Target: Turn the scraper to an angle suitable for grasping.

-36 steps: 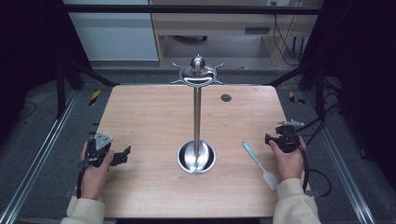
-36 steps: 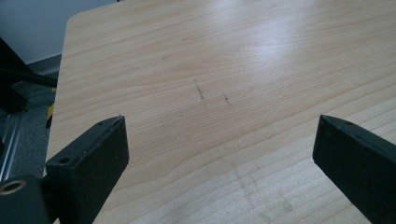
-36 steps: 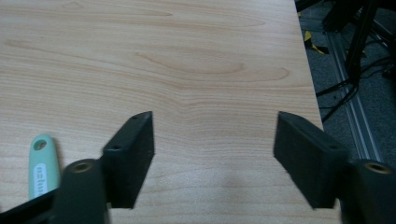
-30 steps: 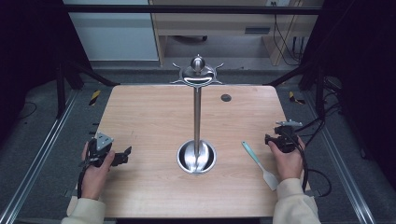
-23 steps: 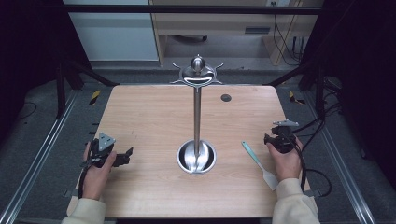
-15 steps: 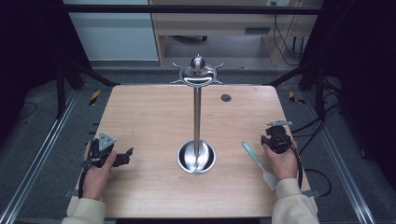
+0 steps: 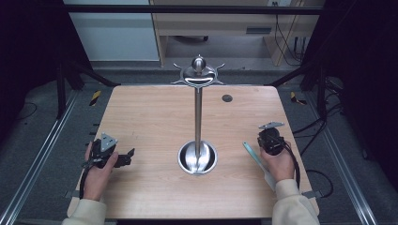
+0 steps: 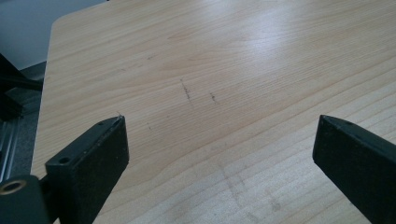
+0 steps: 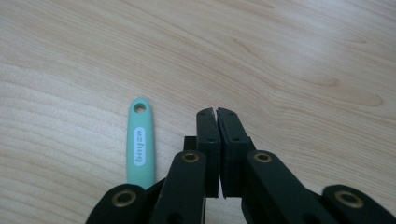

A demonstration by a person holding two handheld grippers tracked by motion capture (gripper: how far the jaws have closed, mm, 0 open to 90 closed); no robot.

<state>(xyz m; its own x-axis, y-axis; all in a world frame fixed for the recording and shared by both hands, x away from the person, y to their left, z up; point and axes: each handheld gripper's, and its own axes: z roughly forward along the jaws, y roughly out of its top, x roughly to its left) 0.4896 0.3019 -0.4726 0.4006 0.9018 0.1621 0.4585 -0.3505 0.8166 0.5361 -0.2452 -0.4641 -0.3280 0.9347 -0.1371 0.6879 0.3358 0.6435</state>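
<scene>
A mint green utensil handle [image 9: 141, 142] with a hanging hole lies flat on the wooden table [image 7: 155, 117], just left of my right gripper [image 9: 217, 112]. That gripper is shut with nothing between its jaws. In the high view the same utensil [image 7: 256, 158] lies at the table's right, beside my right gripper [image 7: 270, 139]. A tall metal stand [image 7: 198, 112] with hooks at its top rises from a round base [image 7: 197, 158] at the table's centre. My left gripper [image 7: 123, 157] rests near the left edge. Its jaws stand wide open over bare wood [image 8: 219, 116].
A small dark disc [image 7: 227, 98] sits in the table's far right part. Metal rails [image 7: 42, 154] run along the floor on both sides, and cables [image 7: 324, 140] trail to the right. A cabinet [image 7: 220, 28] stands beyond the far edge.
My right hand has moved a little to the left and forward, toward the green utensil. The left hand has shifted slightly, and the stand has stayed put.
</scene>
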